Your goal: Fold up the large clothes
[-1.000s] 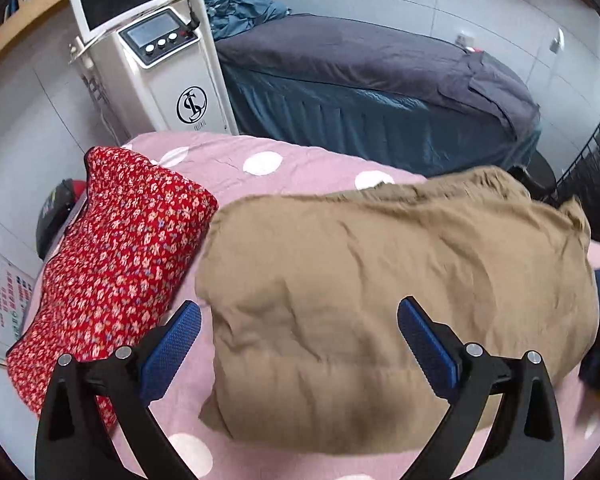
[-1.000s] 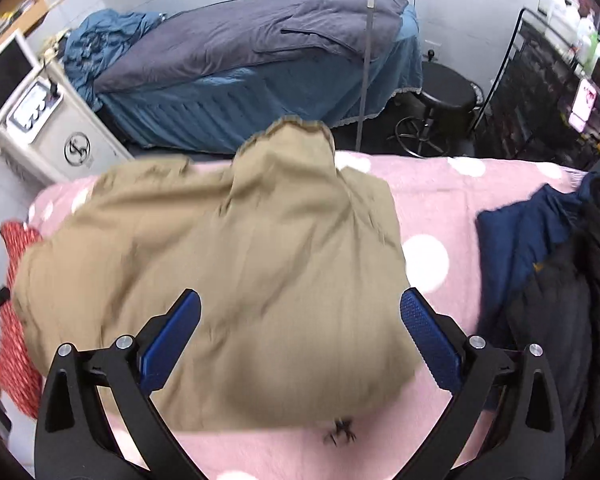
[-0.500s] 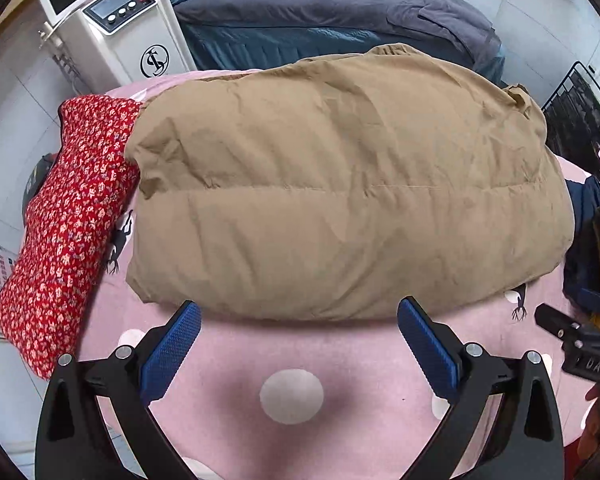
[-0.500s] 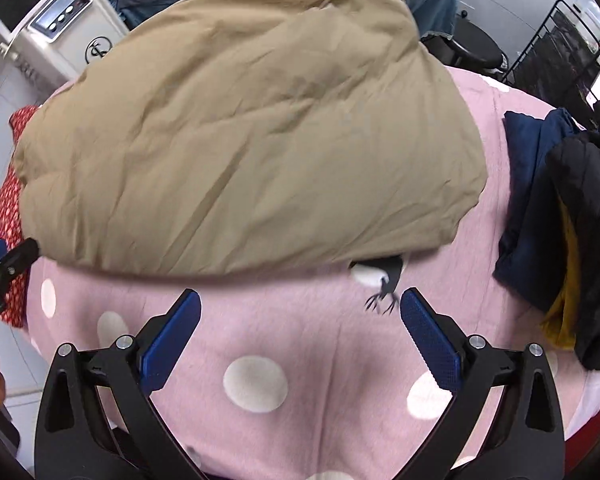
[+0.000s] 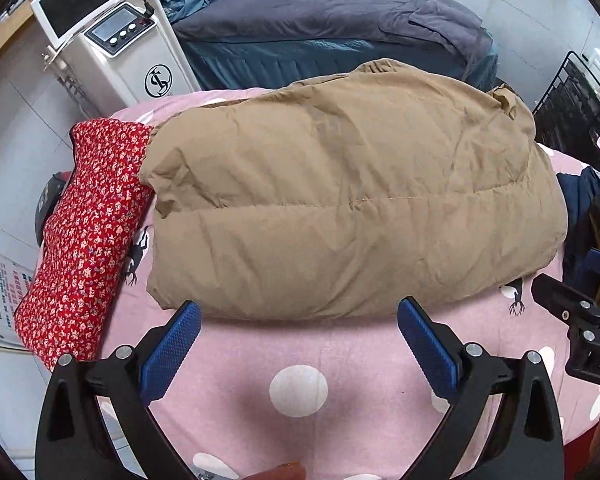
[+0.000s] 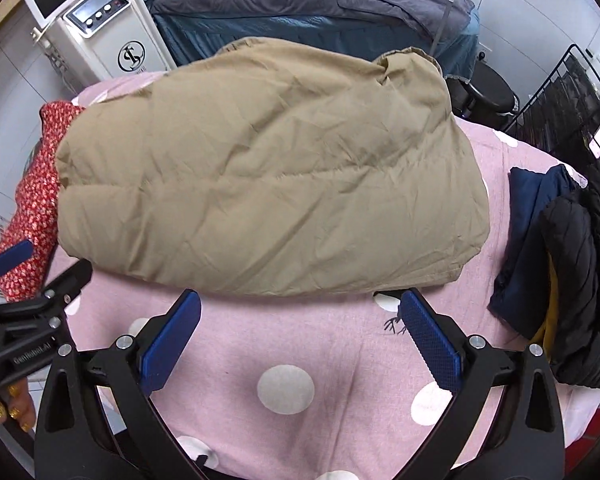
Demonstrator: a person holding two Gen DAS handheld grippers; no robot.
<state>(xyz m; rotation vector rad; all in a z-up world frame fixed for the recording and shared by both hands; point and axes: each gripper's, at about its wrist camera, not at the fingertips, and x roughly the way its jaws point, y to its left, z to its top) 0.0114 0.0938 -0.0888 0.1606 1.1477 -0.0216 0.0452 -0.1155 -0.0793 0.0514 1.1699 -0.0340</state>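
A tan puffy jacket (image 5: pixel 352 208) lies folded in a wide bundle on the pink polka-dot bedspread (image 5: pixel 300 364); it also shows in the right wrist view (image 6: pixel 268 184). My left gripper (image 5: pixel 299 344) is open and empty, just in front of the jacket's near edge. My right gripper (image 6: pixel 300 340) is open and empty, also just short of the near edge. The right gripper shows at the right edge of the left wrist view (image 5: pixel 580 320); the left gripper shows at the left edge of the right wrist view (image 6: pixel 28 312).
A red floral garment (image 5: pixel 88 236) lies left of the jacket. Dark blue and black clothes (image 6: pixel 560 264) are piled at the right. A white machine with a screen (image 5: pixel 112 52) and a grey-covered bed (image 5: pixel 320 28) stand behind. A black wire rack (image 6: pixel 572 96) is at the far right.
Both grippers have pulled back toward the near edge of the bed. The jacket, under them a second ago, now lies wholly in front of their open fingers.
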